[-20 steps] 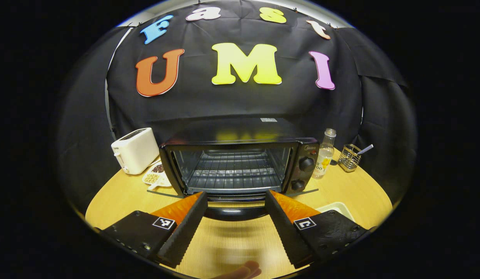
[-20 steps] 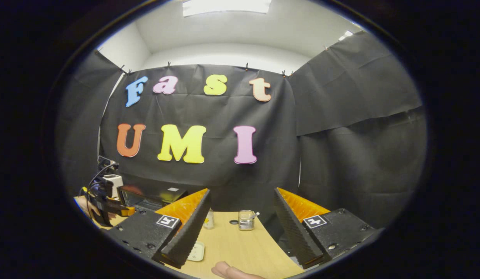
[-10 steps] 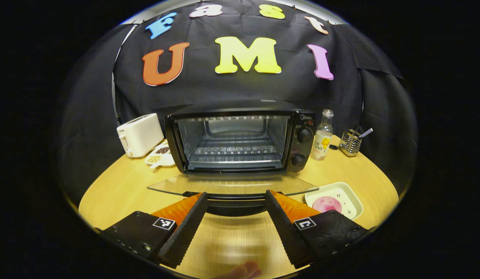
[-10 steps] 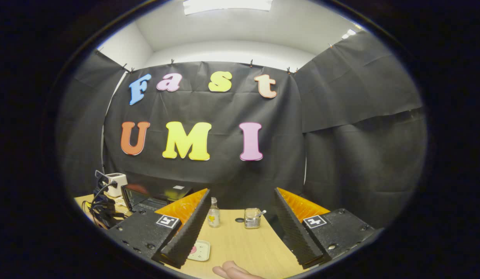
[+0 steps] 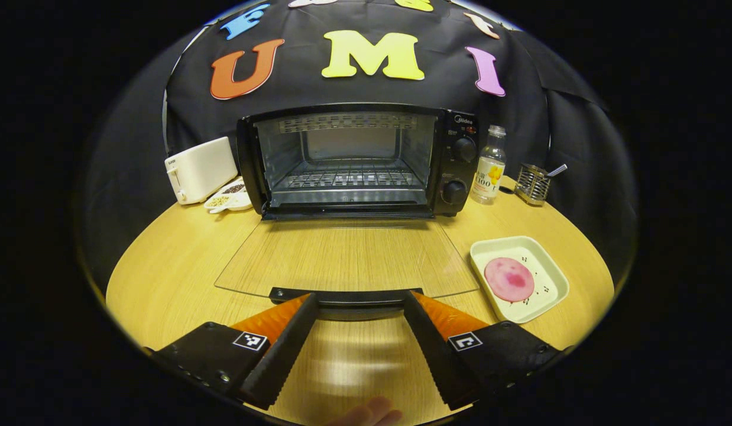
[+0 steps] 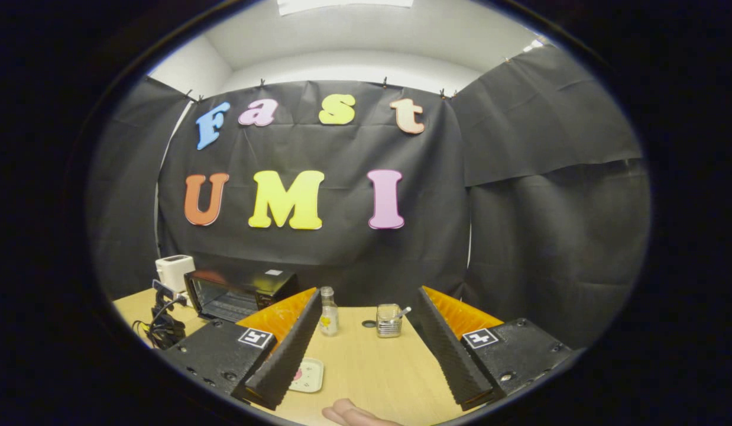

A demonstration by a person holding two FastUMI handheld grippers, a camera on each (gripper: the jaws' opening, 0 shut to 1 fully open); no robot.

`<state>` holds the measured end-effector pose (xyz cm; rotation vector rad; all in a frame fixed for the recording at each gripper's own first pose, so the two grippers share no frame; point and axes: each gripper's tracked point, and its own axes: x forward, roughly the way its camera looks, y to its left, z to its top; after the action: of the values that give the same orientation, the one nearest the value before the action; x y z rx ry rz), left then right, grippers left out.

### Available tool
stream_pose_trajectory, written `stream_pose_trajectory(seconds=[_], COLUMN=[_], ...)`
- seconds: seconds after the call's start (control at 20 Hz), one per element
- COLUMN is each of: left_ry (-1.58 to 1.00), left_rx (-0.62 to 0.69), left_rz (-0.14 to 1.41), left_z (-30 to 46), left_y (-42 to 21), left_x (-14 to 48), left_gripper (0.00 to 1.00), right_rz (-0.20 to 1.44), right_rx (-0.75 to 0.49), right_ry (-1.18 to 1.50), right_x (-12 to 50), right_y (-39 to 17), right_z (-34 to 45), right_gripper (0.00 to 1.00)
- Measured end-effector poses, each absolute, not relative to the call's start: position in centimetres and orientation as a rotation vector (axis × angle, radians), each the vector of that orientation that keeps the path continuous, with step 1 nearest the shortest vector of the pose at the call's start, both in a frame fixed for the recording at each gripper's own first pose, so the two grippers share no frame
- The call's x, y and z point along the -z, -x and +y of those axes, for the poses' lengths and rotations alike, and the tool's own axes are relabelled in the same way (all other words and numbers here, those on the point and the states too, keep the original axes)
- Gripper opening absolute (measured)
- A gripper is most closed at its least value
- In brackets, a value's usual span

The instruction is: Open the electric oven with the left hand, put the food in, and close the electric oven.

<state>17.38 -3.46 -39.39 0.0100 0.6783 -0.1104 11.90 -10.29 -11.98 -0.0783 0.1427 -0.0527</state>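
The black electric oven [image 5: 354, 160] stands at the back of the round wooden table with its wire rack bare. Its glass door [image 5: 342, 257] lies folded down flat toward me. The door's black handle [image 5: 318, 294] sits between the fingers of my left gripper [image 5: 359, 296], which is open, the fingers flanking the handle without pressing it. A pink round slice of food [image 5: 508, 278] lies on a white tray [image 5: 546, 283] right of the door. My right gripper [image 6: 368, 291] hovers open above the table's right side, holding nothing; its view shows the oven [image 6: 236, 293] and the tray [image 6: 311, 377] at lower left.
A white toaster [image 5: 199, 170] and a small dish of seeds [image 5: 227, 201] stand left of the oven. A clear bottle [image 5: 488, 165] and a wire holder [image 5: 531, 184] stand to its right. Bare tabletop [image 5: 165, 278] lies left of the door.
The oven door has swung down from half open to flat, with my left gripper following the handle down. The right gripper has barely moved.
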Motion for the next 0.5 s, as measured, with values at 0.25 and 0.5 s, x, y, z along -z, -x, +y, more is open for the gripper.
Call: stream_pose_trajectory(seconds=[0.25,0.5], left_ry=[-0.042,-0.025], left_rx=[0.078,0.090], left_rz=[0.584,0.443], left_z=[-2.8,-3.4], left_y=[-17.3,-15.9], left_x=[36.4,29.9], left_gripper=[0.97,0.96], right_rz=[0.216,0.366], right_rx=[0.042,0.023], right_ry=[0.090,0.086], right_x=[14.9,20.2], right_y=[-13.0,-14.9], right_z=[-10.0,-9.6], right_gripper=[1.00,1.00])
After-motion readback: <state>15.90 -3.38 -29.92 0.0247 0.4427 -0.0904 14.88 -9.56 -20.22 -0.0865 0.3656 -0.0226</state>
